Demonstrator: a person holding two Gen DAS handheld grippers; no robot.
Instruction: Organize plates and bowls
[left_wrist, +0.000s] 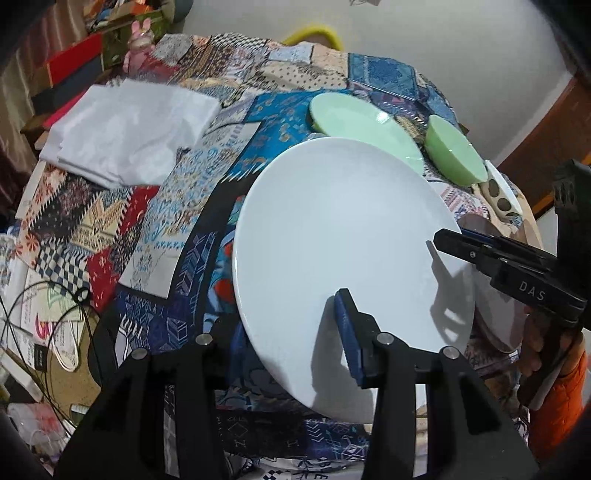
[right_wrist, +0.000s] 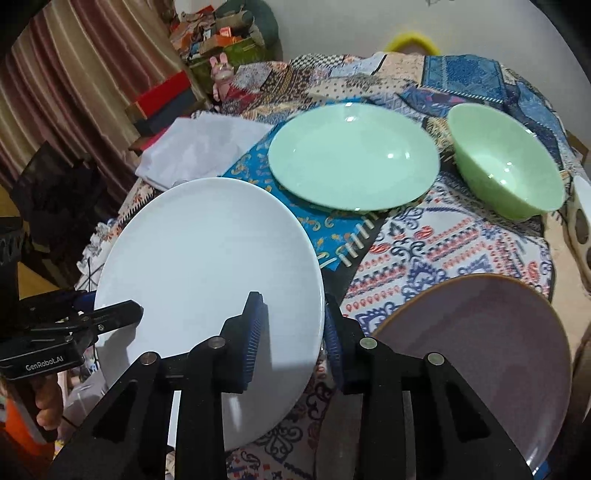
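A large white plate (left_wrist: 332, 236) (right_wrist: 207, 251) hangs tilted above the patchwork tablecloth (right_wrist: 424, 251), held from two sides. My left gripper (left_wrist: 288, 314) is shut on its near rim, one blue pad on top and the other finger hidden beneath. It shows in the right wrist view as a black clamp (right_wrist: 136, 308) on the plate's left edge. My right gripper (right_wrist: 291, 299) is shut on the plate's right rim, and appears in the left wrist view (left_wrist: 443, 240). Beyond lie a pale green plate (right_wrist: 351, 155) (left_wrist: 362, 129) and a green bowl (right_wrist: 506, 162) (left_wrist: 454, 155).
A lilac plate with a brown rim (right_wrist: 480, 350) lies at the near right, below my right gripper. A folded white cloth (right_wrist: 199, 147) (left_wrist: 125, 129) sits at the far left. A white holder with round holes (right_wrist: 581, 229) stands at the right edge. Boxes and clutter line the left side.
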